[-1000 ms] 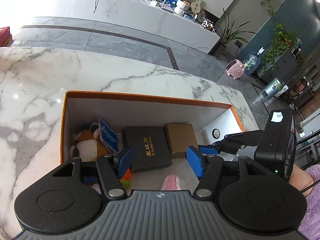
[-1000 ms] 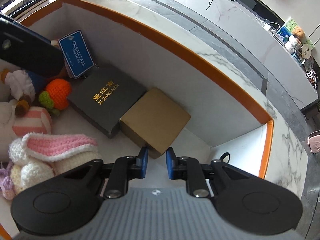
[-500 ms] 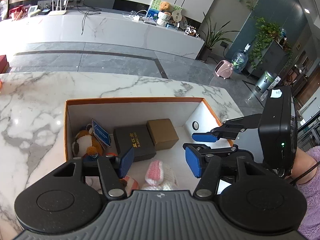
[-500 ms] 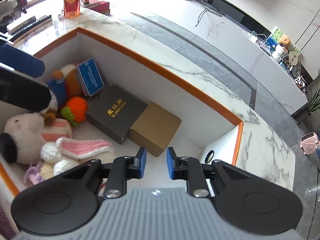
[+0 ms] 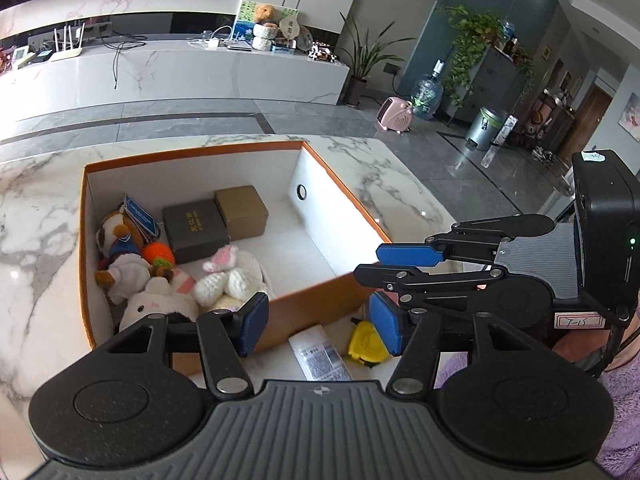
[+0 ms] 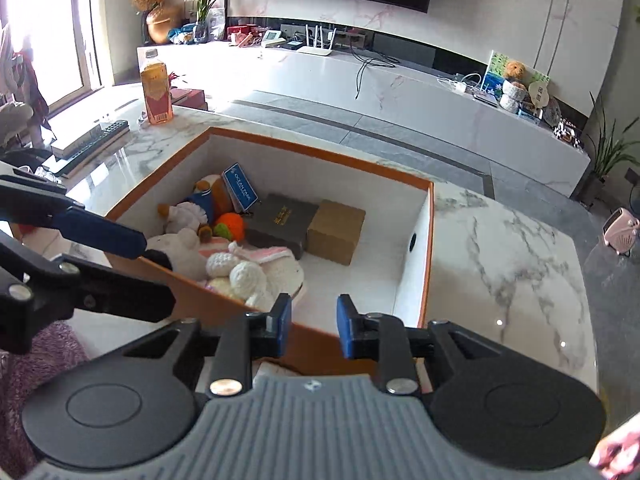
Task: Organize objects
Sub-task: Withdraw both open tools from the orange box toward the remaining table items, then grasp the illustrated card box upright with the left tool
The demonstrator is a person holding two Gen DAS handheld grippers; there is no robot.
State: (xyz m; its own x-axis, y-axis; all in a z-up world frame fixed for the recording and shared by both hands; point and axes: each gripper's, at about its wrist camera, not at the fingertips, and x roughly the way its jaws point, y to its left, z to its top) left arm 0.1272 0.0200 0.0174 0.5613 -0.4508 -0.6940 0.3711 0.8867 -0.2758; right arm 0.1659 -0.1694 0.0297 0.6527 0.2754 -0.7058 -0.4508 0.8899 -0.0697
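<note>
An orange-edged white box (image 5: 188, 153) (image 6: 320, 153) stands on the marble table. It holds several plush toys (image 5: 160, 300) (image 6: 240, 272), a dark box with gold letters (image 5: 194, 229) (image 6: 282, 220), a brown carton (image 5: 242, 212) (image 6: 336, 232) and a blue tag (image 6: 240, 190). My left gripper (image 5: 319, 328) (image 6: 158, 272) hovers open and empty over the box's near wall. Under it, outside the box, lie a white printed packet (image 5: 320, 354) and a yellow item (image 5: 366, 344). My right gripper (image 6: 314, 326) (image 5: 384, 264) hangs over the near wall with jaws opening and nothing between them.
A bottle with a red label (image 6: 156, 92), a red box (image 6: 190, 98) and dark flat devices (image 6: 88, 142) sit on the table's far left. The table ends to the right of the box, with grey floor and a pink heater (image 5: 396, 120) beyond. A purple sleeve (image 5: 624, 420) shows at lower right.
Both grippers have drawn back and risen out of the box to its near wall. The right jaws have widened a little. The white packet and yellow item have come into view.
</note>
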